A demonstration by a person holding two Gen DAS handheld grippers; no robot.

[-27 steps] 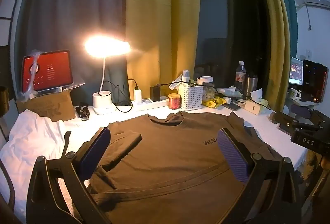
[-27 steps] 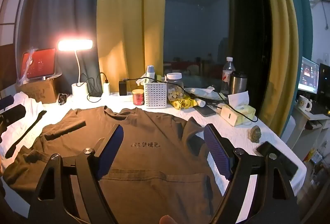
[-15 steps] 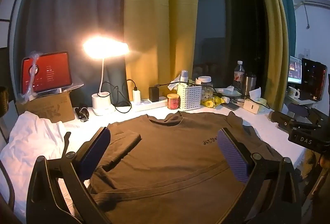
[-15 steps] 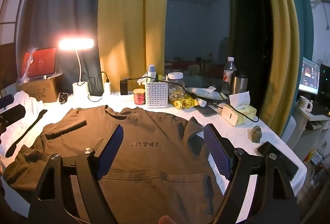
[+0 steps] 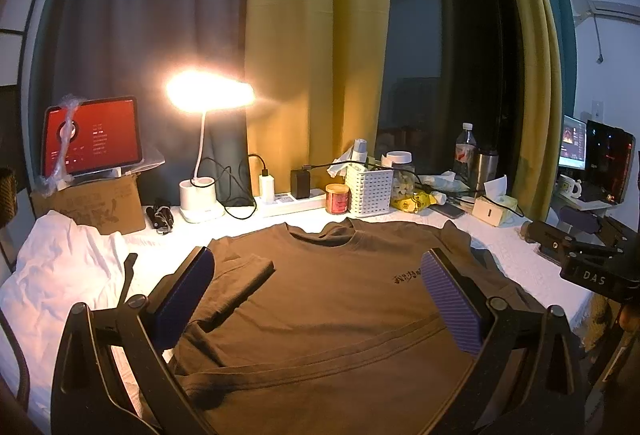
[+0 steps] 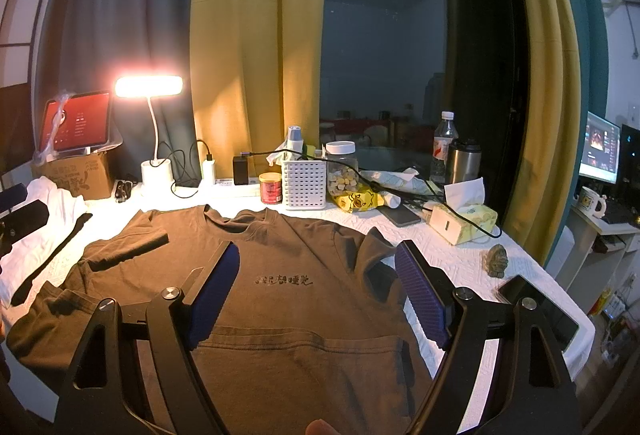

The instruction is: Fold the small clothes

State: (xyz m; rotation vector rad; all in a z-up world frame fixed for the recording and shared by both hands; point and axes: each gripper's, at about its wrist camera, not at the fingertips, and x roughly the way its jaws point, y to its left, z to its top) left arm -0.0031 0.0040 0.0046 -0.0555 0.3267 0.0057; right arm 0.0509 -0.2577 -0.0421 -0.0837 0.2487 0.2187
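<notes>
Brown t-shirt flat on table, both grippers hovering empty.
Left gripper (image 5: 316,291) jaws spread wide over the brown t-shirt (image 5: 332,315), nothing pinched; shirt lies front-up on the white table (image 6: 448,255), sleeves folded in; right gripper (image 6: 318,287) also spread, empty.

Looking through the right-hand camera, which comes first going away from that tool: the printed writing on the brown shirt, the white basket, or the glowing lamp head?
From the right tool:
1. Printed writing on the shirt, lying between the open fingers.
2. White basket, farther back, at the shirt's collar end.
3. Lamp head, farthest, high at back left.
</notes>
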